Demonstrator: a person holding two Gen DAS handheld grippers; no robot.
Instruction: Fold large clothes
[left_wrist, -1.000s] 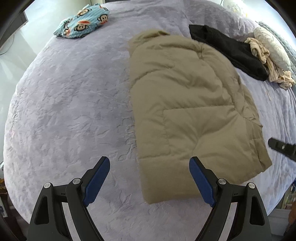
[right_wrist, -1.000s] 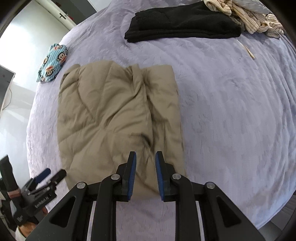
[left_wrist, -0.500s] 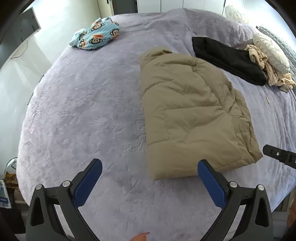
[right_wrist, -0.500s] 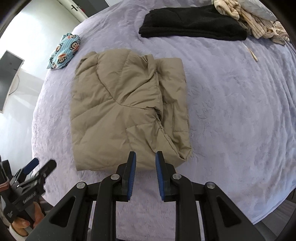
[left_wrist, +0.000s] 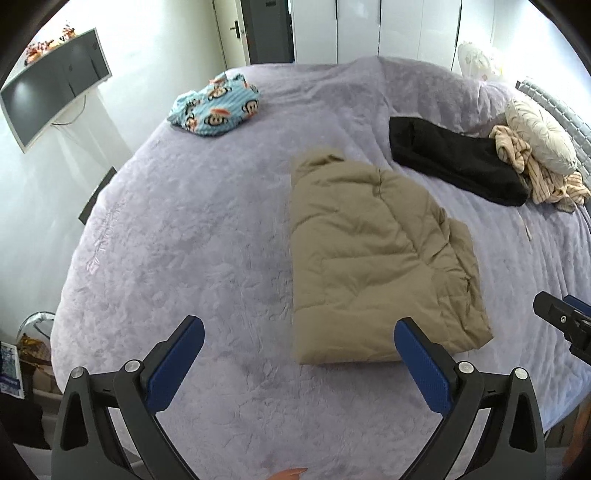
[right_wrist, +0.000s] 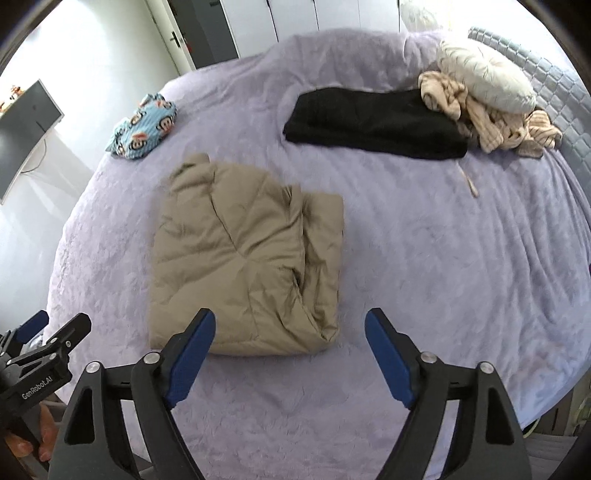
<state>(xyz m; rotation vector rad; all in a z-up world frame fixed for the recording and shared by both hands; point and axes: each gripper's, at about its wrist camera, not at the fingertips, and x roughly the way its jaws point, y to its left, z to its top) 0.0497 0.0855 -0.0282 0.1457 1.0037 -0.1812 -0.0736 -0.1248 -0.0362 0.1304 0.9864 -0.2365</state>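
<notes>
While both my grippers hang above the lilac bedspread (left_wrist: 177, 236), the tan puffer jacket (left_wrist: 373, 254) lies folded flat mid-bed, free of either tool. My left gripper (left_wrist: 299, 345) gapes at full spread, nothing between its blue pads (left_wrist: 177, 358). My right gripper (right_wrist: 290, 341) has just been opening; jaws now wide, empty, jacket hem beyond them. Black garment (right_wrist: 373, 123) and striped beige clothes (right_wrist: 480, 118) farther back; blue monkey-print bundle (left_wrist: 216, 107) well apart.

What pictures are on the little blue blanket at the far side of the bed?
Cartoon monkey faces on light blue blanket; it shows best in the left wrist view.
</notes>
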